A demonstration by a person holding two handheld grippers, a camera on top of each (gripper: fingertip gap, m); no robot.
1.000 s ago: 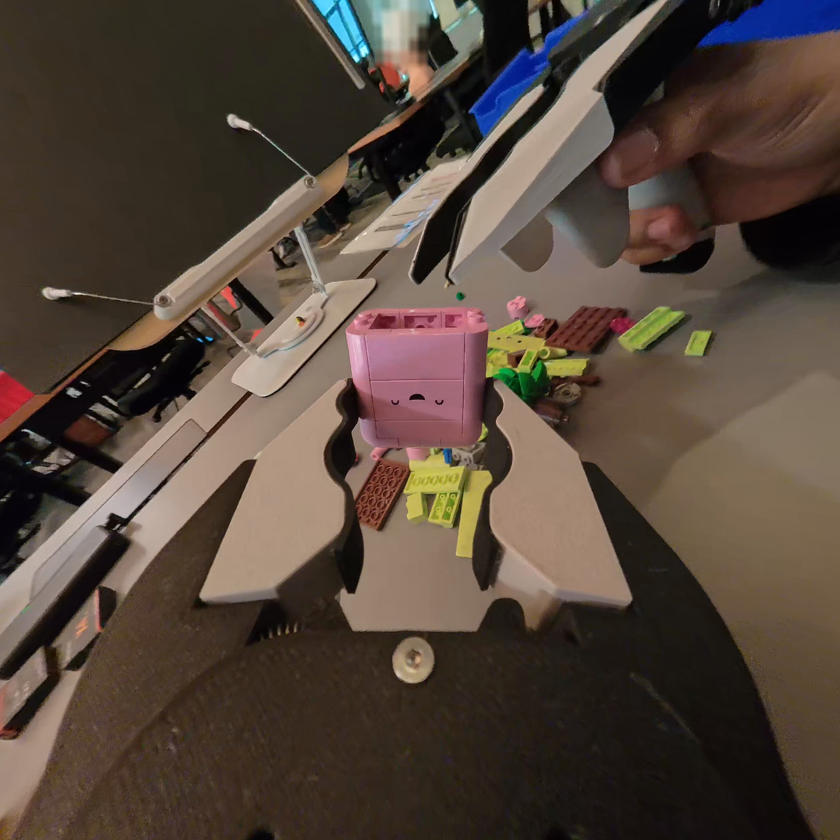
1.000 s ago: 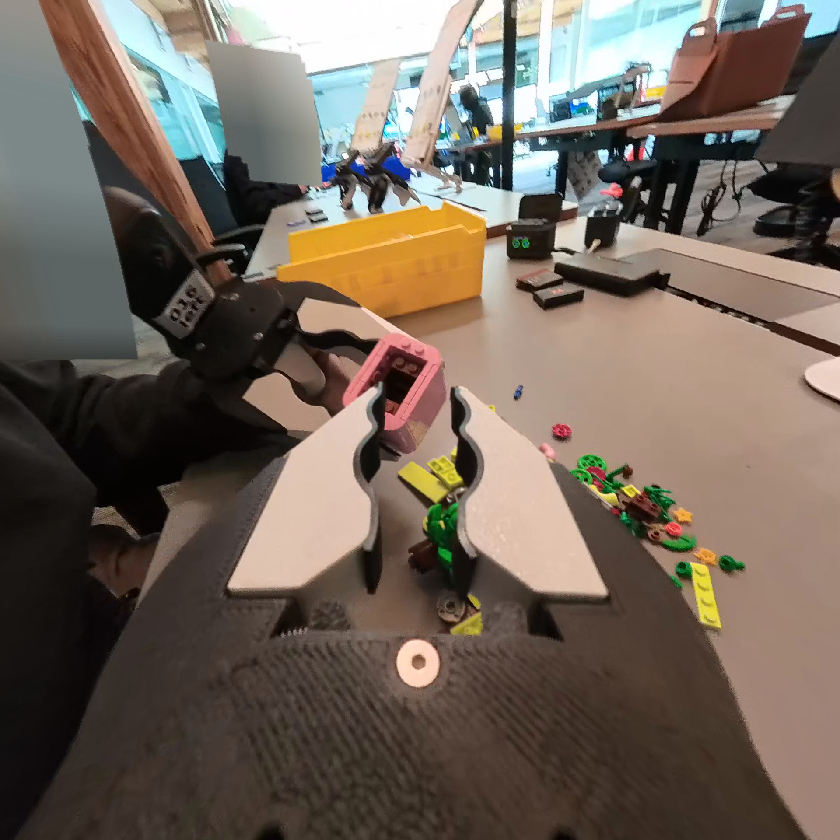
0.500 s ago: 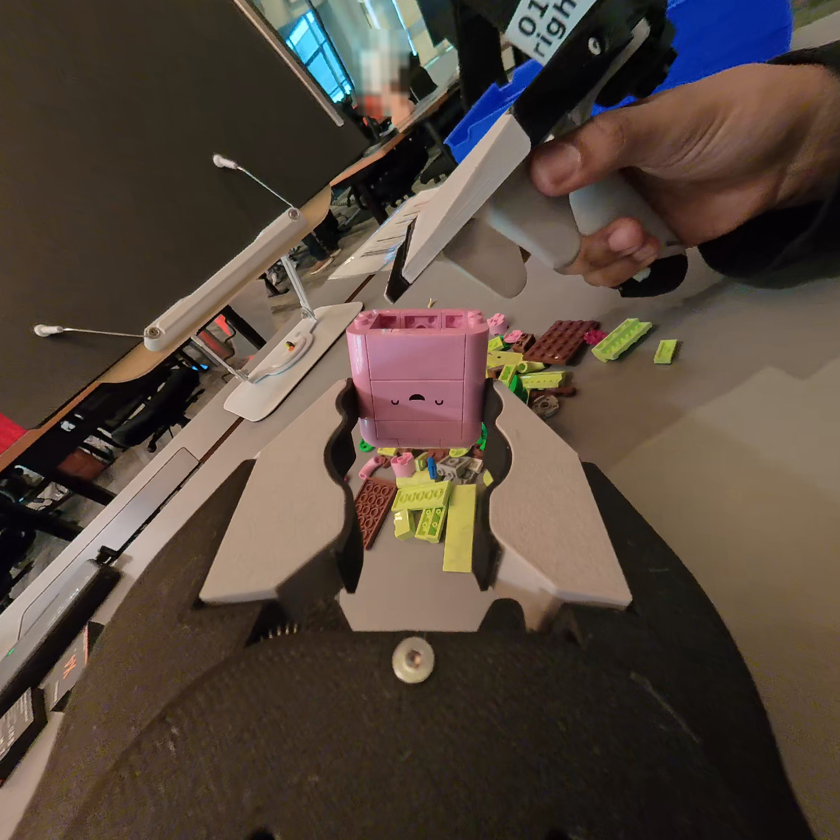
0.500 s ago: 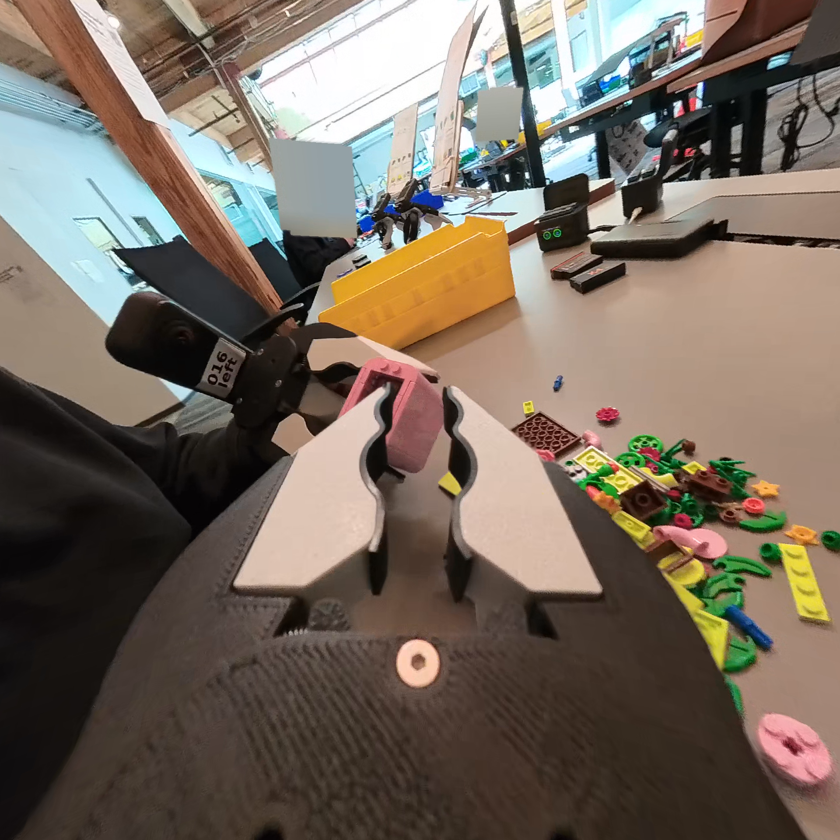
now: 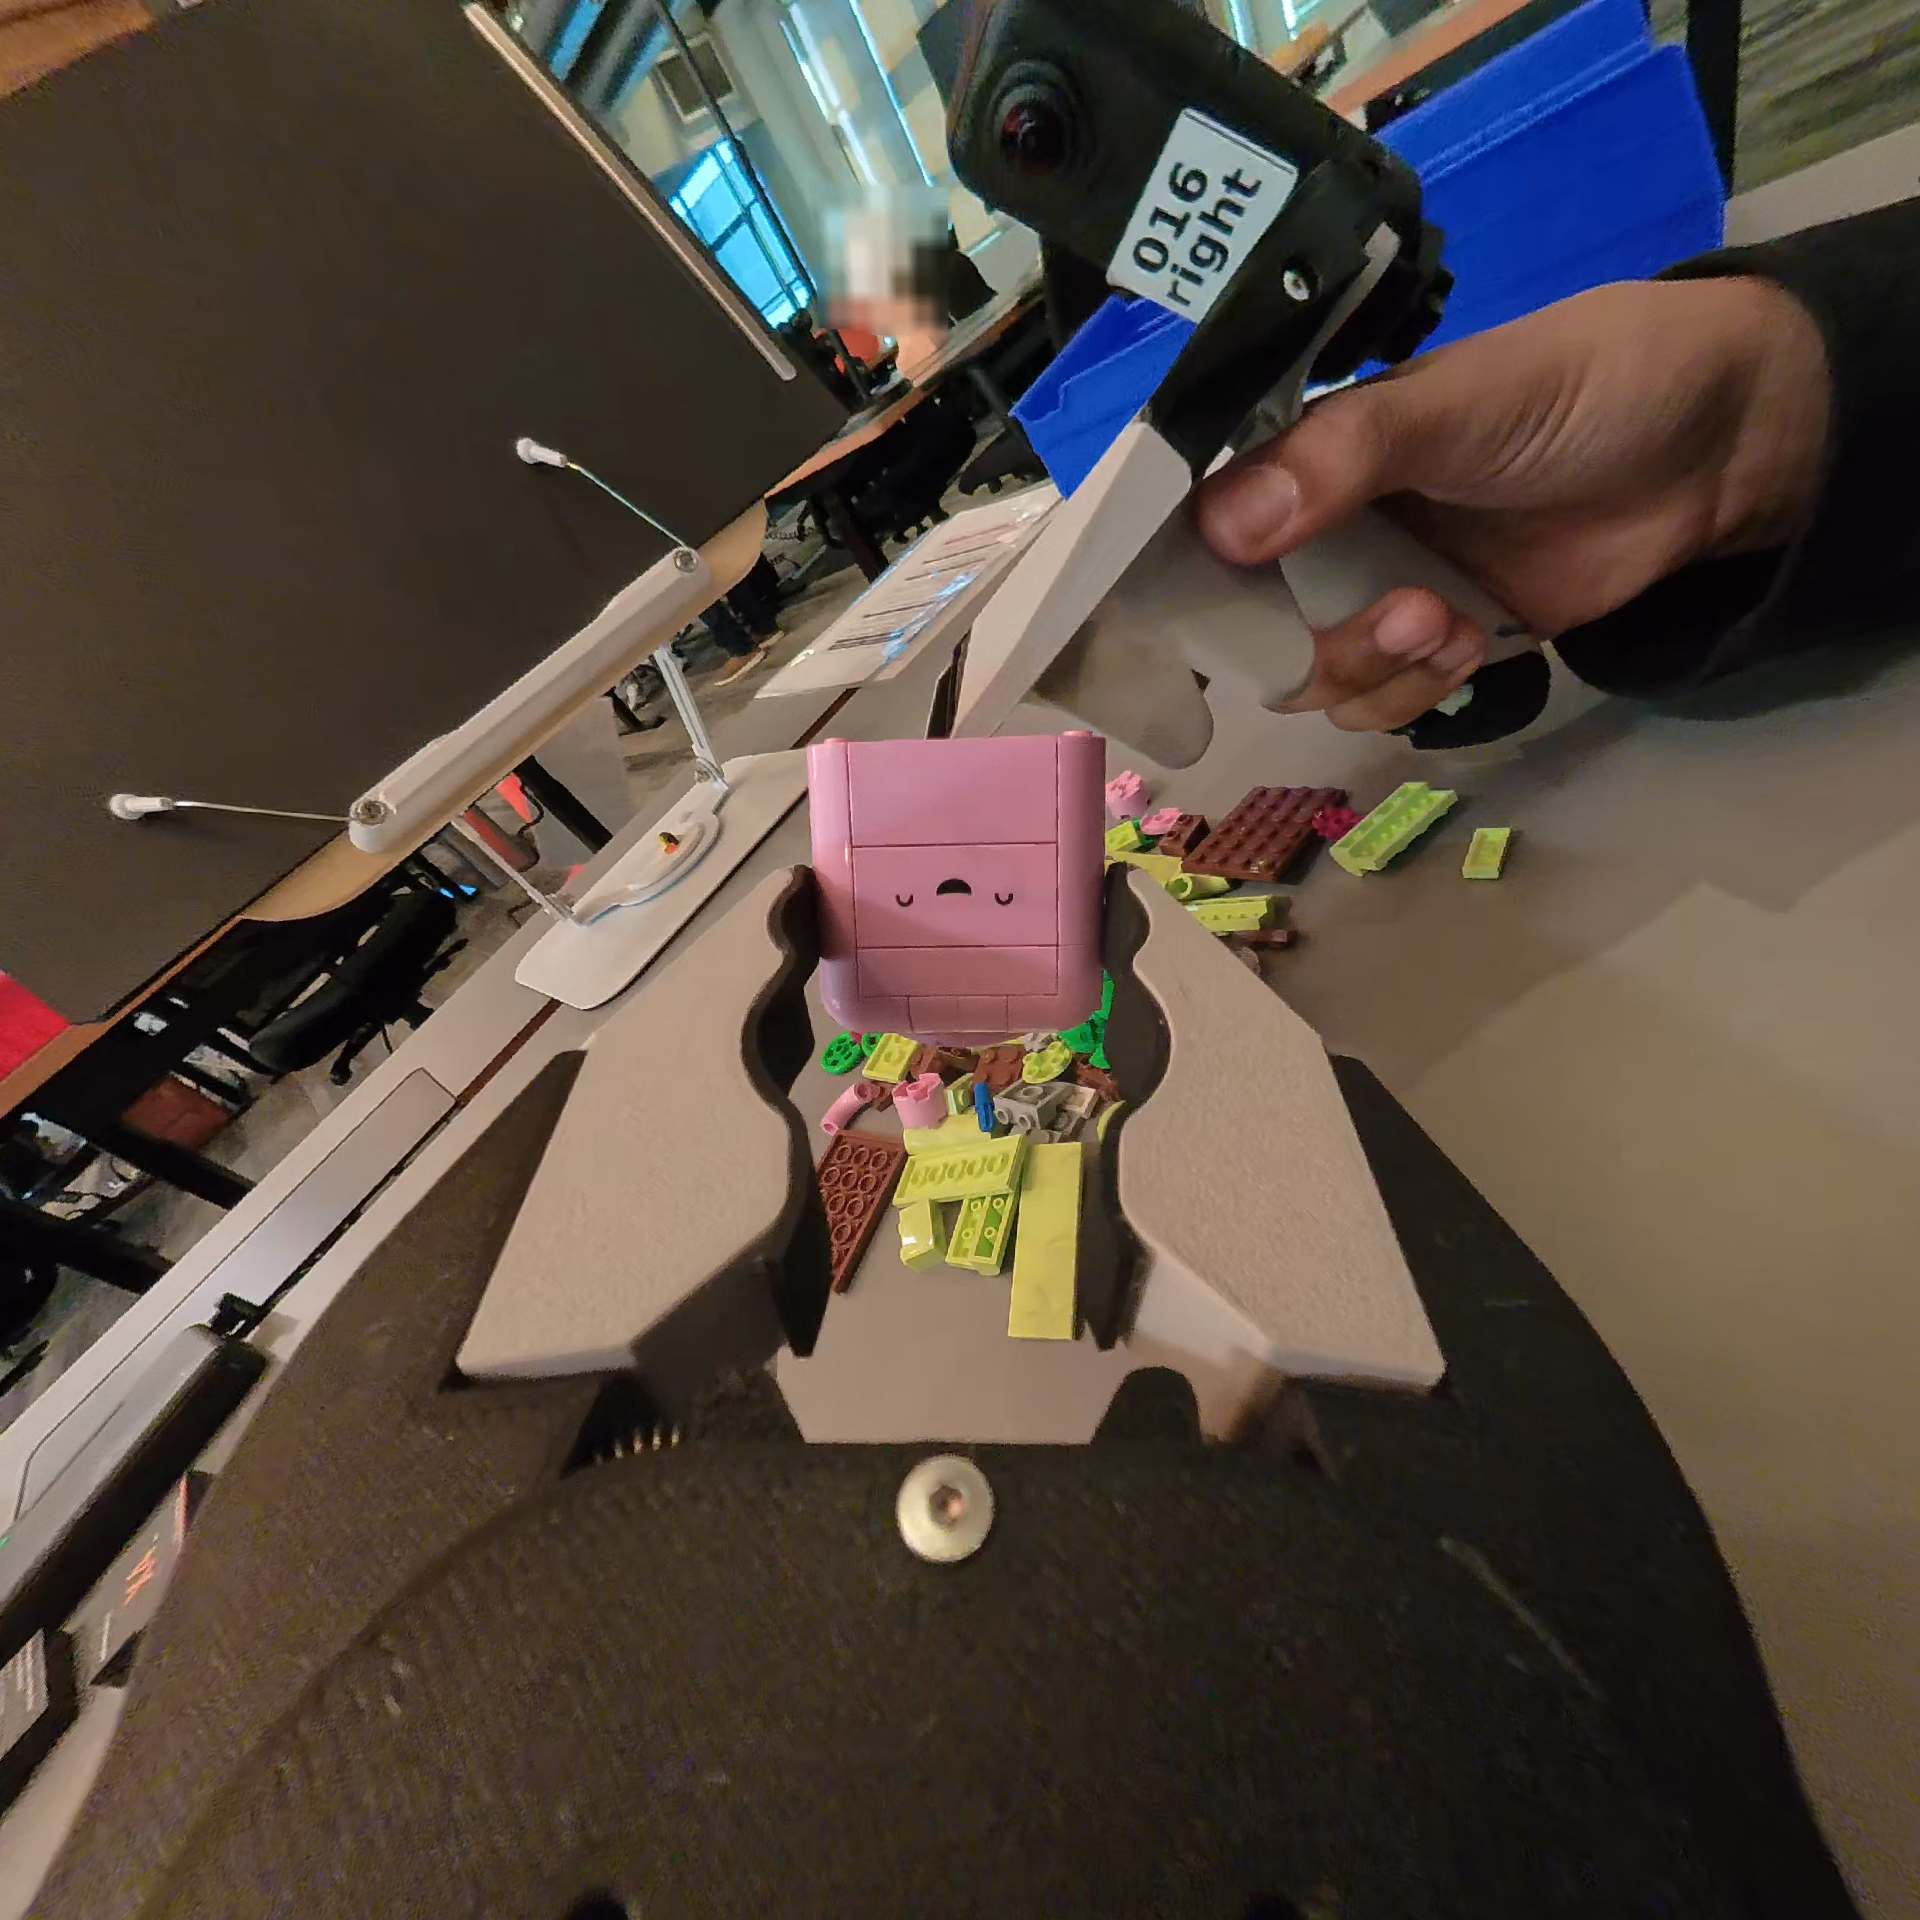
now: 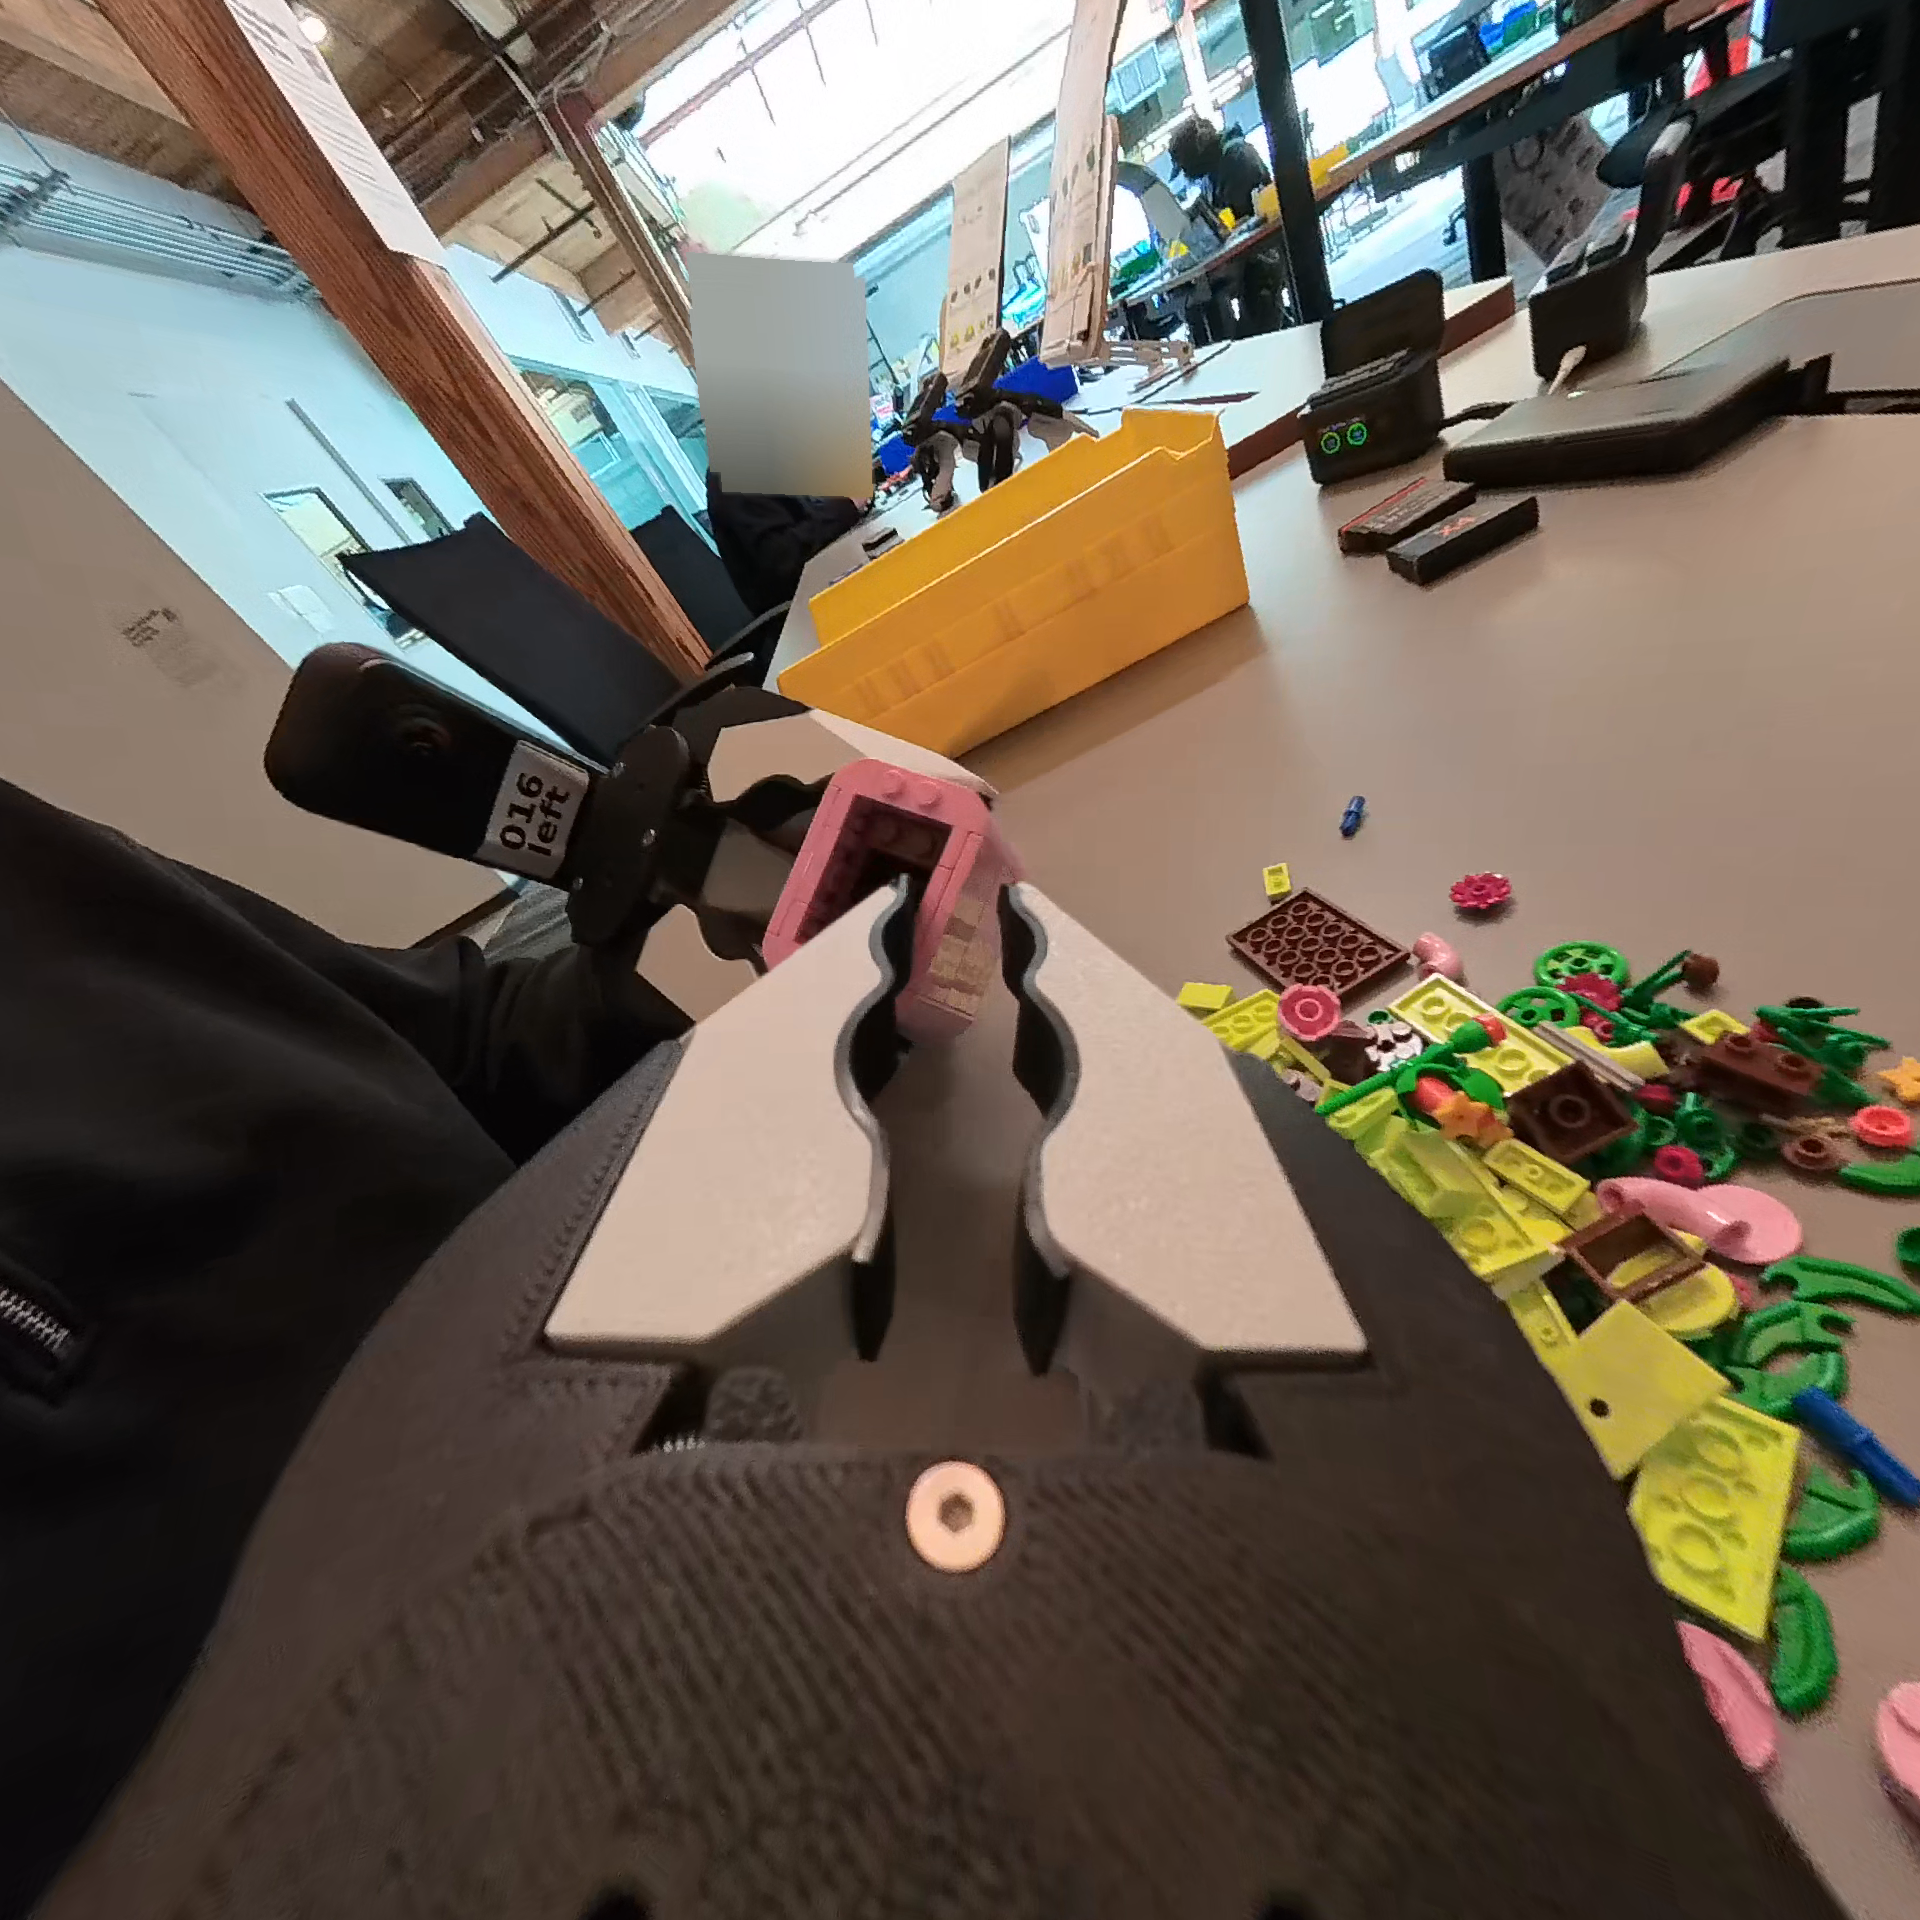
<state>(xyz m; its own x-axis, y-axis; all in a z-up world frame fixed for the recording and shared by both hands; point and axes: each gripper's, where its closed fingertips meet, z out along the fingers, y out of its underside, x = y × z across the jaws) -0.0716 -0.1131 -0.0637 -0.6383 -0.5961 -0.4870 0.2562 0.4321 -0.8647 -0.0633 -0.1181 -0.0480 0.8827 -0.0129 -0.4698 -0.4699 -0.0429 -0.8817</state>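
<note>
Left wrist view shows our left gripper point(image 5: 956, 935) clamped on a pink brick box point(image 5: 956, 883) with a small drawn face on its front; both fingers point(image 5: 675, 1132) press its sides and hold it upright above the grey counter point(image 5: 1610, 1091). Under the box lies a scatter of loose bricks point(image 5: 977, 1174): lime plates, a brown studded plate, grey and pink bits, green pieces. Beyond the box our right gripper point(image 5: 951, 691) angles down from the upper right, held by a hand point(image 5: 1538, 488), its tips just behind the box's top edge. Farther back on the right sits a blue bin point(image 5: 1538, 208), and a white desk-lamp arm point(image 5: 530, 696) stands at the left.

Right wrist view has the right gripper point(image 6: 951, 914) with its fingers point(image 6: 1143, 1122) parted by a narrow gap and nothing between them; the pink box point(image 6: 904, 904) sits just past the tips, tilted, its open top showing dark brown bricks inside (whether the tips touch it, we cannot tell). The left gripper point(image 6: 790, 831) holds the box from behind. A pile of lime, green, brown and pink pieces point(image 6: 1558, 1122) spreads to the right, and a yellow bin point(image 6: 1039, 592) stands farther back.
</note>
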